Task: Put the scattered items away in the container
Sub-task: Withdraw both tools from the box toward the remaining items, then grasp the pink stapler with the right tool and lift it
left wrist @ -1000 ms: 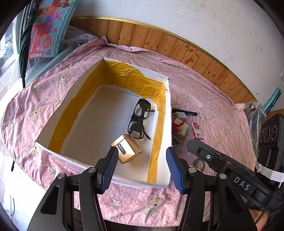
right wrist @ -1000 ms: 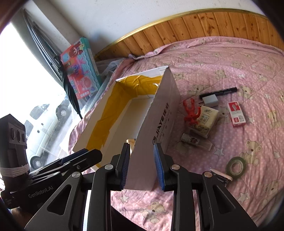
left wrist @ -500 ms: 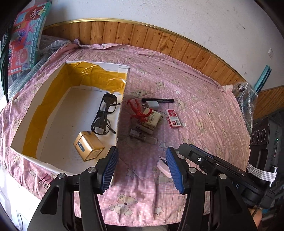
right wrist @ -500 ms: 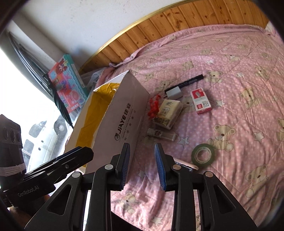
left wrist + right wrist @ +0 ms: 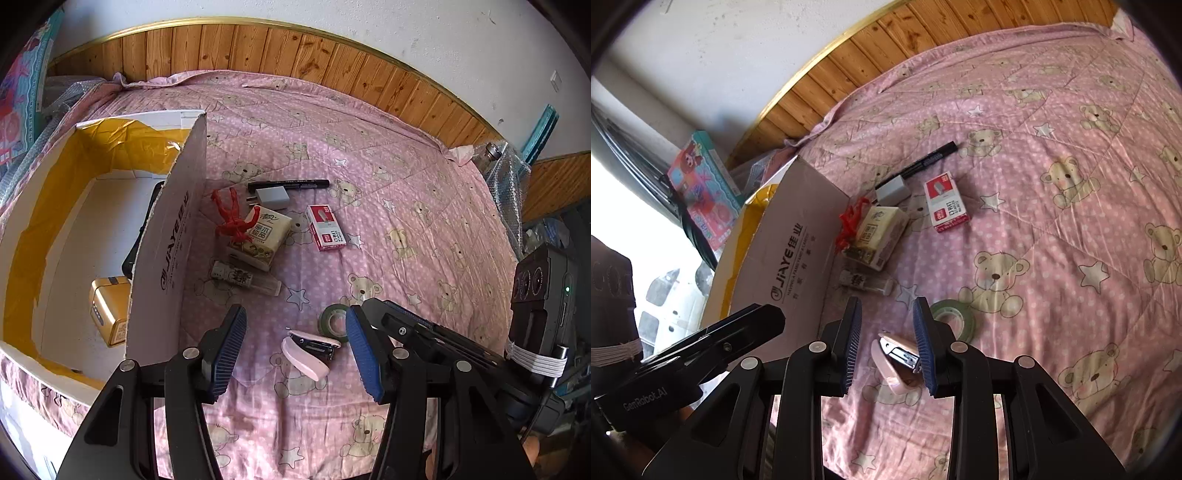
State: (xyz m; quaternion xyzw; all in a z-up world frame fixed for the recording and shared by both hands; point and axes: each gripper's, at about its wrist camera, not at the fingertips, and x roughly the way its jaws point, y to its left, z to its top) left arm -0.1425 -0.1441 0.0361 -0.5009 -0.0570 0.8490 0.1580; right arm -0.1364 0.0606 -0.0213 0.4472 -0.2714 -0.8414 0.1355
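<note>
Two spread grippers, left gripper (image 5: 295, 347) and right gripper (image 5: 888, 343), bracket the small pink plastic stapler (image 5: 895, 363); closing off-centre risks it slipping onto the quilted pink bedspread (image 5: 1052, 258).

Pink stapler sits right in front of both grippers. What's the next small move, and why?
Probably ease the right gripper down and close it on the pink stapler. Its open fingers already bracket the stapler, which lies loose on the quilt beside the green tape roll, still outside the box. The left gripper is wide open and farther back.
</note>
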